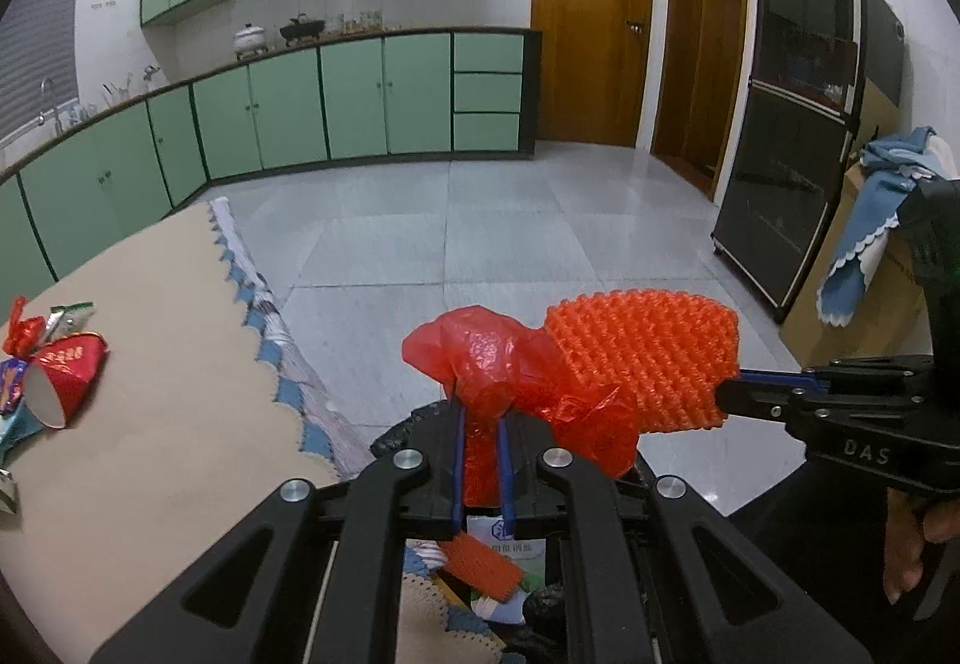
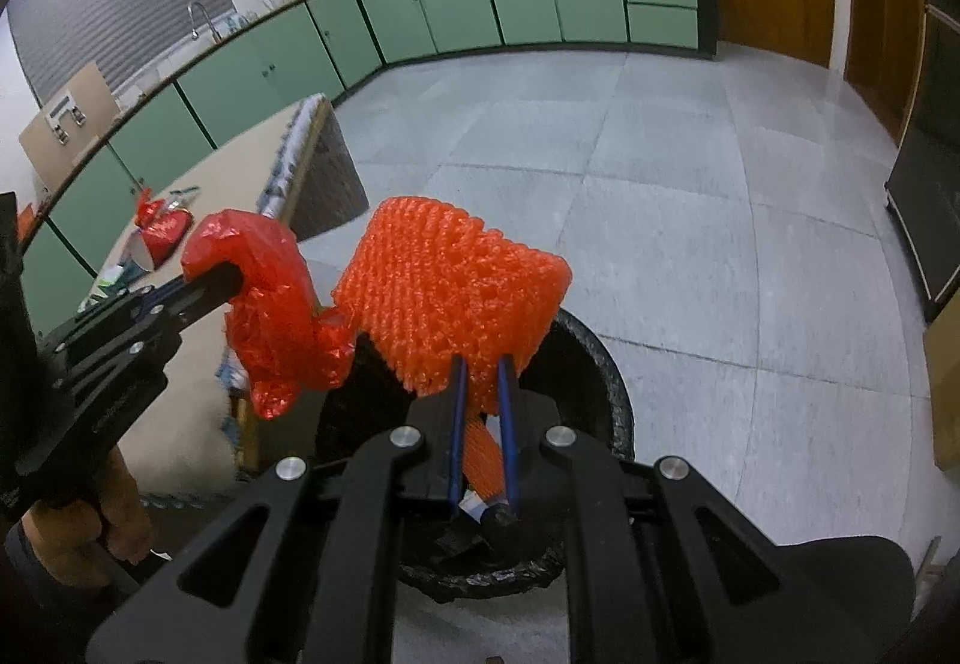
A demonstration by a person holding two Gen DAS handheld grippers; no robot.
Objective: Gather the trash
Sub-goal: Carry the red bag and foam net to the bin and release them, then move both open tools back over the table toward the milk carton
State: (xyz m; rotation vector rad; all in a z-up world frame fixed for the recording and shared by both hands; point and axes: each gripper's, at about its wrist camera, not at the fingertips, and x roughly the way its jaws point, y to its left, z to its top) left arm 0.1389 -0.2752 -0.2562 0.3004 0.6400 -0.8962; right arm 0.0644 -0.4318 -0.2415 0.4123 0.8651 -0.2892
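My left gripper (image 1: 480, 412) is shut on a crumpled red plastic bag (image 1: 480, 358), which also shows in the right wrist view (image 2: 264, 292). My right gripper (image 2: 483, 370) is shut on an orange foam fruit net (image 2: 450, 286), also seen from the left wrist (image 1: 648, 352). Both are held side by side above a bin lined with a black bag (image 2: 606, 382). Inside the bin lie another orange net piece (image 1: 486, 568) and white packaging (image 1: 516, 544). More trash stays on the table: a red paper cup (image 1: 63, 382) and wrappers (image 1: 18, 334).
The table with a beige cloth (image 1: 168, 364) stands left of the bin. Green kitchen cabinets (image 1: 354, 99) line the far wall. A dark glass cabinet (image 1: 792, 135) and a cardboard box with a blue cloth (image 1: 876, 220) stand at the right. Grey tiled floor (image 1: 504, 232) lies between.
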